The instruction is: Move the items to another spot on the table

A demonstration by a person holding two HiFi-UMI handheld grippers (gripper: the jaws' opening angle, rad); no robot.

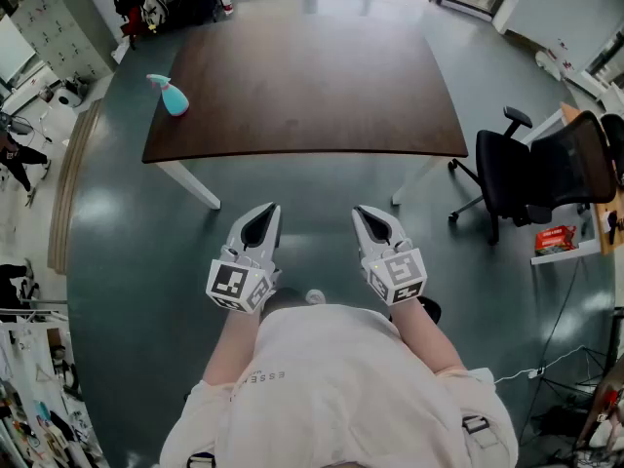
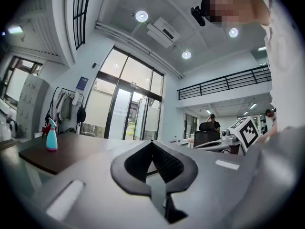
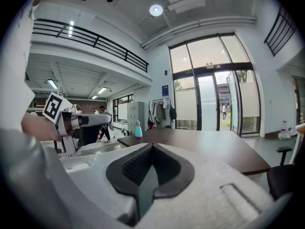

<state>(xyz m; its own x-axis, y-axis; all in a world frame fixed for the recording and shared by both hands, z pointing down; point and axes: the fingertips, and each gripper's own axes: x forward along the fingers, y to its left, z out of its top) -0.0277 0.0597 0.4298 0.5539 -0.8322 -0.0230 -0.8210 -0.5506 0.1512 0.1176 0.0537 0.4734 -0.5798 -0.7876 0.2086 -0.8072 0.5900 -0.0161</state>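
Plainly, both grippers were empty. In the head view the left gripper (image 1: 261, 213) and the right gripper (image 1: 370, 214) sat side by side at lower centre, close to the person's torso (image 1: 331, 388), short of the table (image 1: 302, 86) and touching nothing. Each gripper's own view showed its jaws pressed together at the tips, with nothing between the pads.

The bottle (image 1: 172, 97), a teal spray bottle with a pale trigger head, stood upright at the left edge of the dark brown tabletop, in the upper left of the head view, well apart from both grippers. It was the only item visible on the table. In the left gripper view it appeared at the far left; in the right gripper view it was small, left of centre, on the table's far corner.

A black chair (image 1: 536, 174) stood on the grey floor (image 1: 127, 252) to the right of the table.
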